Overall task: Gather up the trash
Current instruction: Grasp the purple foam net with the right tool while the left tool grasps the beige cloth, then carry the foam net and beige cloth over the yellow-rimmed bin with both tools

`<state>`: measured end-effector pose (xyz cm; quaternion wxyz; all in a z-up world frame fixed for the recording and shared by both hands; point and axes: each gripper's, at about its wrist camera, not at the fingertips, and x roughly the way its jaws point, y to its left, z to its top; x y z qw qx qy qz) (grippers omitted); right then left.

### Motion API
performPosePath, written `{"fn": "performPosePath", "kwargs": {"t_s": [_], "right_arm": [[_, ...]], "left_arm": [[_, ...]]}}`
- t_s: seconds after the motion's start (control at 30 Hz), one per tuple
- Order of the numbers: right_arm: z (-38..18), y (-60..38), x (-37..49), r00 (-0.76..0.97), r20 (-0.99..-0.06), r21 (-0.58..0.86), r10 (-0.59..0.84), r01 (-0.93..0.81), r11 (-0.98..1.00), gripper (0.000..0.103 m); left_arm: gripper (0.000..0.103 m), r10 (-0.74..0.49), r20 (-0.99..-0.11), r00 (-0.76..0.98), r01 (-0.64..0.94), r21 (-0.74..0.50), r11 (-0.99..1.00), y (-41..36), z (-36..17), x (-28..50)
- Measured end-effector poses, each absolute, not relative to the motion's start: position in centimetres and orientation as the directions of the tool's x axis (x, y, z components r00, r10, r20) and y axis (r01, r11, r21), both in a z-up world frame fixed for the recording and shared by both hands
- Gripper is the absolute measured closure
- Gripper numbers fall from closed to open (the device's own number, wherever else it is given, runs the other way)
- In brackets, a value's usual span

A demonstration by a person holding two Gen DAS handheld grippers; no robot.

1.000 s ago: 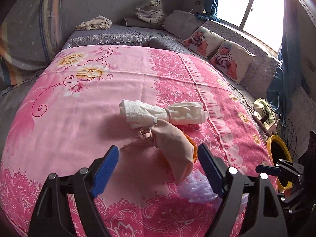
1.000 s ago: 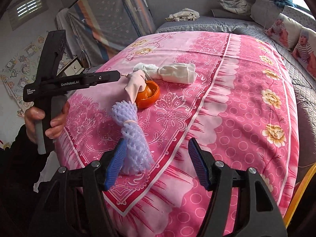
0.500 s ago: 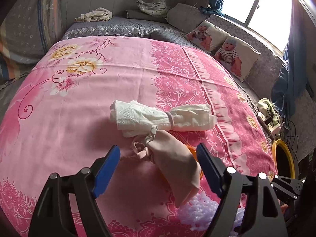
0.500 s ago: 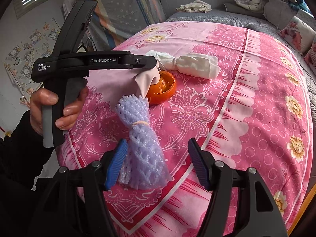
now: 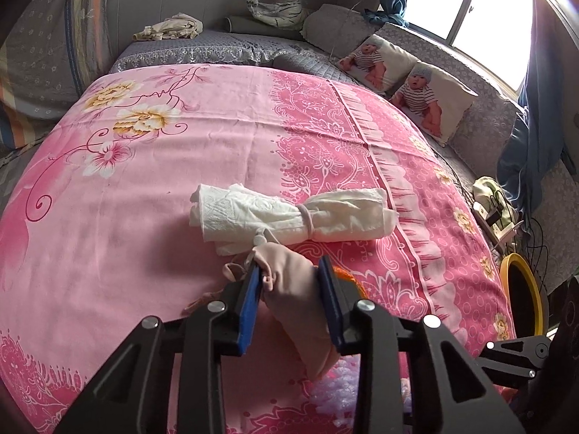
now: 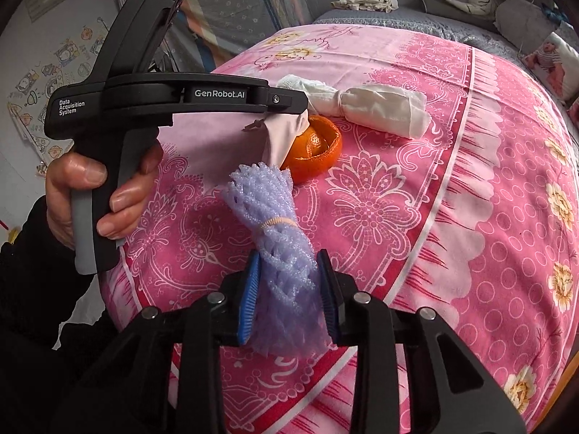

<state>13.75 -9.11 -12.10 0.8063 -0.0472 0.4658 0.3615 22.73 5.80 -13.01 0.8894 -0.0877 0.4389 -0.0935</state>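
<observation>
- The left gripper has its two blue pads pressed onto a beige cloth pouch, so the pouch is pinched between them near its tied neck.
- The lower part of the pouch hangs down toward the camera, and its drawstring end pokes out just to the left of the left pad.
- In the right wrist view, the same pouch hangs from the tip of the left gripper and touches an orange peel that lies open like a cup on the pink bedsheet.
- The person's hand grips the handle of the left gripper at the left edge of the bed.
- The right gripper is closed on a purple foam net; the blue pads squeeze its lower half from both sides.
- The foam net is bound in the middle with a thin rubber band, and its upper end spreads out just below the pouch and beside the orange peel.
- Behind the pouch, a white tissue roll lies across the bedsheet, tied at the middle; the neck of the pouch is just beside it.
- In the left wrist view, only a small edge of the orange peel shows behind the right pad.
- Far behind, two baby-print pillows lean near the window.
- A yellow-rimmed bin stands on the floor at the right of the bed.
</observation>
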Motion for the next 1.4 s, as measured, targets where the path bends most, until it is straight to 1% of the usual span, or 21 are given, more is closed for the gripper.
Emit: {"fn": "performPosePath", "kwargs": {"t_s": [0.03, 0.13, 0.23, 0.5, 0.77, 1.03, 1.4], "right_arm": [[-12.1, -9.1, 13.7, 0.309, -0.786, 0.258, 0.536, -0.625, 0.737, 0.079], [-11.8, -9.3, 13.5, 0.322, -0.783, 0.250, 0.533, -0.621, 0.743, 0.082], [-11.3, -9.7, 13.3, 0.332, -0.774, 0.254, 0.539, -0.618, 0.744, 0.083], [-9.6, -11.1, 12.6, 0.377, -0.750, 0.244, 0.543, -0.605, 0.758, 0.083], [-9.2, -12.6, 12.5, 0.413, -0.748, 0.239, 0.520, -0.563, 0.791, 0.083], [-8.5, -15.9, 12.4, 0.466, -0.733, 0.248, 0.496, -0.496, 0.832, 0.083], [-7.4, -22.6, 12.6, 0.570, -0.707, 0.249, 0.418, -0.352, 0.902, 0.083]], "left_arm": [[0.076, -0.247, -0.762, 0.599, 0.089, -0.242, 0.966, 5.9, -12.9, 22.7], [0.079, -0.264, -0.755, 0.600, 0.082, -0.270, 0.959, 6.5, -12.7, 22.5], [0.079, -0.290, -0.741, 0.605, 0.074, -0.310, 0.948, 7.3, -12.2, 22.1], [0.079, -0.272, -0.709, 0.651, 0.073, -0.299, 0.952, 8.0, -10.1, 19.9], [0.079, -0.279, -0.672, 0.686, 0.094, -0.299, 0.950, 8.0, -7.8, 18.0], [0.079, -0.297, -0.661, 0.689, 0.154, -0.267, 0.951, 5.1, -6.4, 16.3], [0.079, -0.396, -0.645, 0.653, 0.320, -0.239, 0.917, -1.6, -4.6, 15.5]]}}
